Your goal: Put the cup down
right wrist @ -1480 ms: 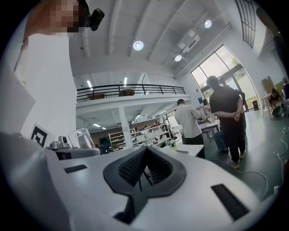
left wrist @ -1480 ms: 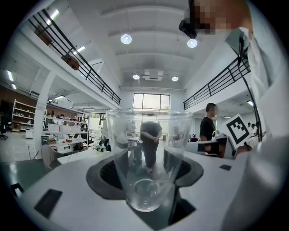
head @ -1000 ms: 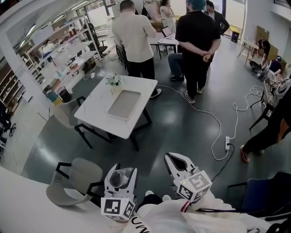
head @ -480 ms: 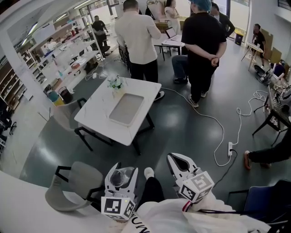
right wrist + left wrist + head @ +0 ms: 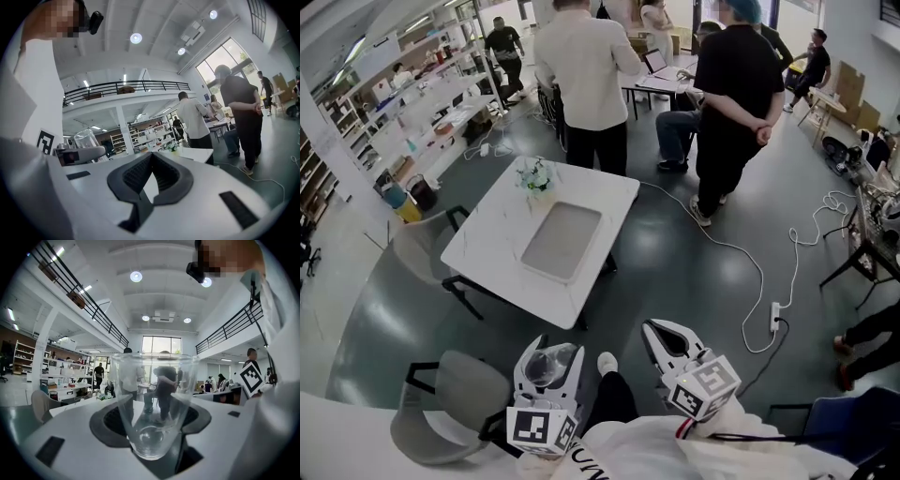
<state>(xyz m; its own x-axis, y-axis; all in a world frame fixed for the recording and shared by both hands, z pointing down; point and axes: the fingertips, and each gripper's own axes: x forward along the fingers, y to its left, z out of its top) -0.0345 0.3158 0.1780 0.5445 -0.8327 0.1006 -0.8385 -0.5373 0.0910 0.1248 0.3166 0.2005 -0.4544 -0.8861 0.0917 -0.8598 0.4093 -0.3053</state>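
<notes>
**Cup gripped in the left claw, table well ahead**

The left claw point(image 5: 555, 359) is closed on a clear cup point(image 5: 151, 404). The cup stands upright, mouth up, with its lower wall between the pads. The right claw point(image 5: 152, 158) has its jaws together at the tips and holds nothing. In the head view both claws sit low at 6 o'clock, near each other but apart.

Around them, left to right:
- A grey chair point(image 5: 448, 424) is just beside the left claw, at its 8 o'clock.
- A second grey chair point(image 5: 417, 246) stands at the left edge of the table point(image 5: 487, 242).
- The white table lies at 11 o'clock, well apart from the cup. It carries a grey tray point(image 5: 562, 240) in the middle and a small plant point(image 5: 534, 175) at the far end.
- A shoe point(image 5: 607, 360) shows between the claws.
- Beyond the table at 12 o'clock two people stand with backs turned, one in a light top point(image 5: 586, 70) and one in black point(image 5: 736, 84).
- A white cable point(image 5: 741, 248) crosses the floor at 1 o'clock to a power strip point(image 5: 773, 315).
- A blue chair point(image 5: 853, 417) is at 4 o'clock.

Each claw's cube point(image 5: 539, 429) point(image 5: 705, 386) bears black-and-white square markers. Dark letters on the white garment at the bottom edge are cut off and cannot be read.

Counted: two claws, two cubes, one cup, one table, one tray, three chairs.
</notes>
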